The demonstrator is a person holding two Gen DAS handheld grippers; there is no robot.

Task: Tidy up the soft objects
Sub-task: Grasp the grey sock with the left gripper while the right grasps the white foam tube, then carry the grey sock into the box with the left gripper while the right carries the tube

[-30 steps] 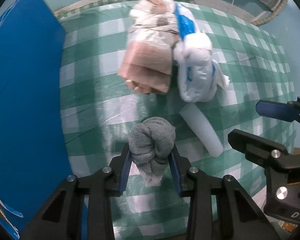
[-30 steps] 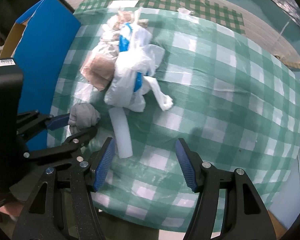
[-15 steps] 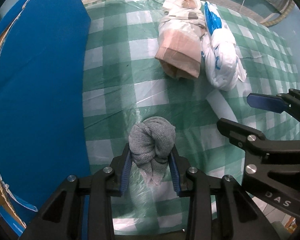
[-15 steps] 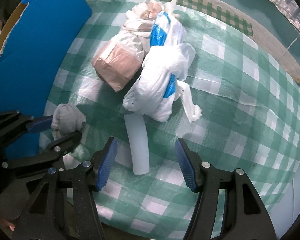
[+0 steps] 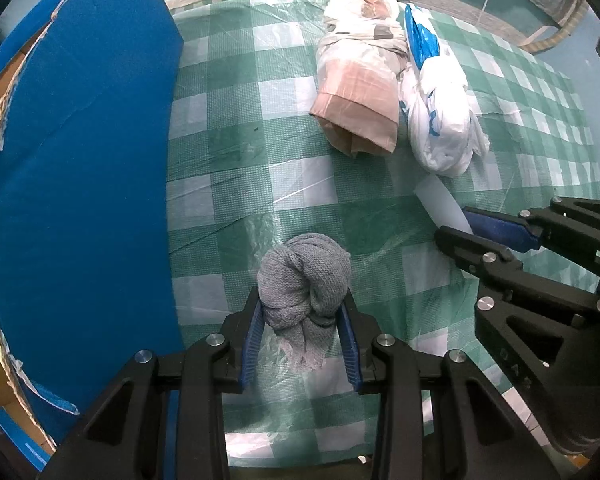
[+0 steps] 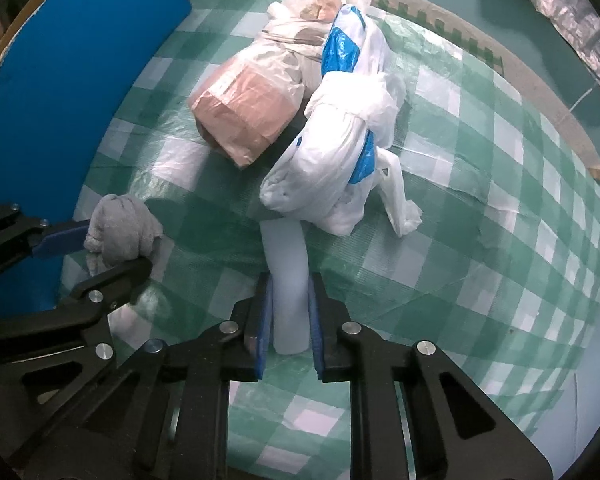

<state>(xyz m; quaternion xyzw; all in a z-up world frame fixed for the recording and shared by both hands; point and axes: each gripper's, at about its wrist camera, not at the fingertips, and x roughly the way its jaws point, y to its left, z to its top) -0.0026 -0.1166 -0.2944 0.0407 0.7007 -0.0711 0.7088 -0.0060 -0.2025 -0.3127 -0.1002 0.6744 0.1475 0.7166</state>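
My left gripper point(image 5: 302, 322) is shut on a grey knitted cloth ball point(image 5: 305, 280), held just above the green checked tablecloth point(image 5: 236, 168). In the right wrist view the same ball point(image 6: 120, 236) shows at the left between that gripper's fingers. My right gripper point(image 6: 288, 312) is shut on a white foam tube point(image 6: 287, 280) that lies on the cloth; its pads press the tube's sides. In the left wrist view the tube point(image 5: 440, 204) runs under the right gripper's fingers point(image 5: 496, 228). A pink-brown bagged bundle point(image 6: 248, 108) and a white-and-blue bagged bundle point(image 6: 336, 160) lie beyond.
A blue cardboard box wall point(image 5: 80, 160) stands along the left edge of the table, also visible in the right wrist view as a blue panel point(image 6: 60, 80). Silver foil material point(image 6: 560, 12) lies on the floor at the far right. The tablecloth's right half point(image 6: 500, 200) is bare.
My right gripper moved in over the white foam tube and its jaws went from wide apart to shut on it. The left gripper keeps its grip on the grey ball.
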